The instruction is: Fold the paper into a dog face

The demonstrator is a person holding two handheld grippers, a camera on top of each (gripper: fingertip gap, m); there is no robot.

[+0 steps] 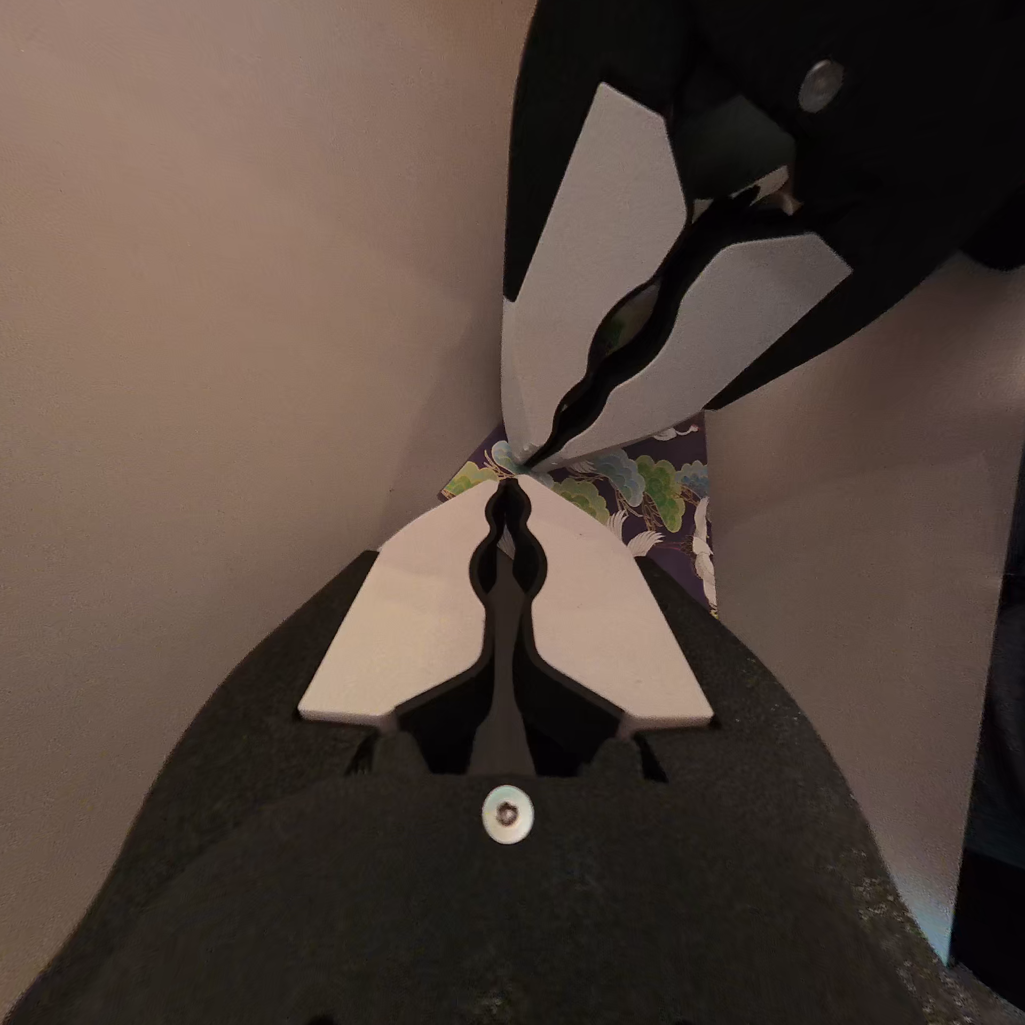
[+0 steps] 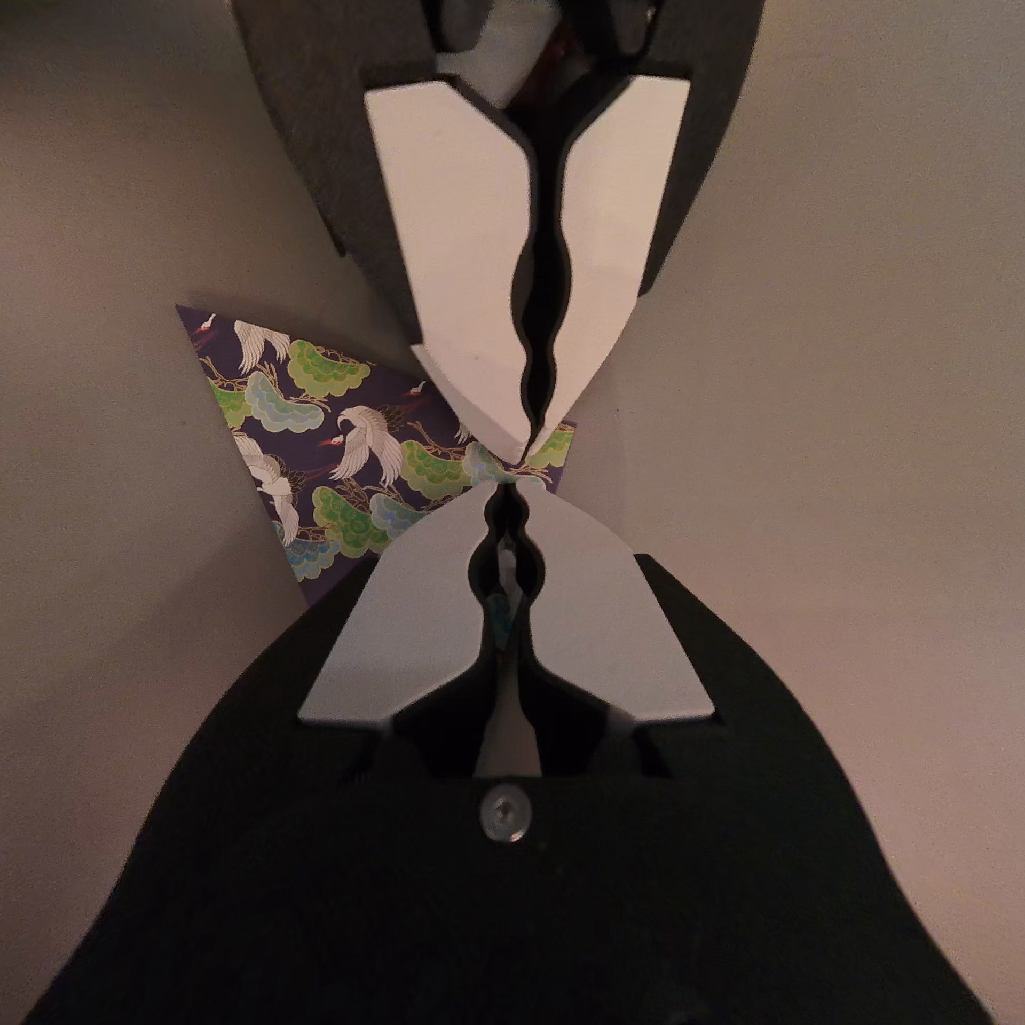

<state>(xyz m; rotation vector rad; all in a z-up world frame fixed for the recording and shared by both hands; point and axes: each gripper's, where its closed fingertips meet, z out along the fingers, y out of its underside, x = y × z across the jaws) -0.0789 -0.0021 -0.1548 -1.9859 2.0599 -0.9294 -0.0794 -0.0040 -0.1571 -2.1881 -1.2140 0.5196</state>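
You have the paper [image 2: 355,444] lying on the plain beige tabletop [image 2: 832,388], with no table edge in either view to place it against. It shows as a patterned triangle, dark purple with white cranes and green and blue clouds, so the first diagonal fold looks done. Your left gripper [image 1: 513,491] has its jaws drawn together, with a sliver of paper showing in the slot between them, so it seems to pinch the paper near one corner. Your right gripper [image 2: 510,491] is likewise closed, with paper visible between its fingers, and its tip meets the left one at the same corner. My reading is that you are working an ear flap now; the second ear, and any chin tuck, remain.
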